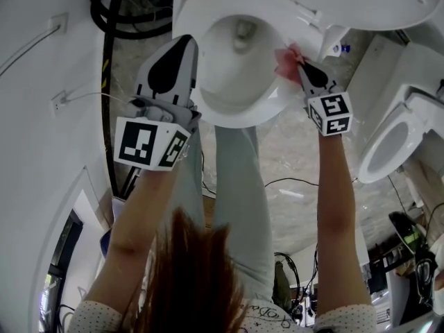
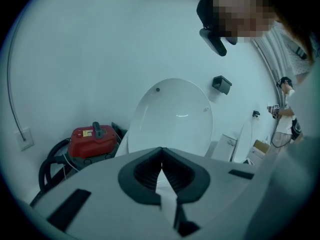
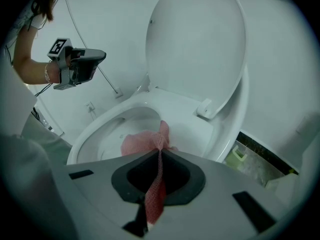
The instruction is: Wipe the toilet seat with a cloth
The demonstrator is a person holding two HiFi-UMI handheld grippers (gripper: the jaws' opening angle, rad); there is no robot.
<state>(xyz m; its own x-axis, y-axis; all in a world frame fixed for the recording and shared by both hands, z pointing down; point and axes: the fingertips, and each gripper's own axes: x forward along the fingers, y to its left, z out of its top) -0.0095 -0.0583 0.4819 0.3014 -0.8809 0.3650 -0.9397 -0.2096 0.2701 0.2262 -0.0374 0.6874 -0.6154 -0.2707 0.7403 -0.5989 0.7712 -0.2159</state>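
Pink mesh cloth (image 3: 142, 143) is pinched in right gripper (image 3: 159, 156) fingers, laid on white oval toilet seat (image 3: 200, 129), right side; unwiped rim lies left. Left gripper (image 2: 161, 159), fingers pressed together w/ nothing between, is held up at left.

I see the cloth (image 3: 142, 143) — pink, open-weave, bunched — pinched between the closed jaws of my right gripper (image 3: 160, 154), its loose end resting on the right side of the toilet seat (image 3: 200, 129). The seat is white, oval, lowered onto the bowl.
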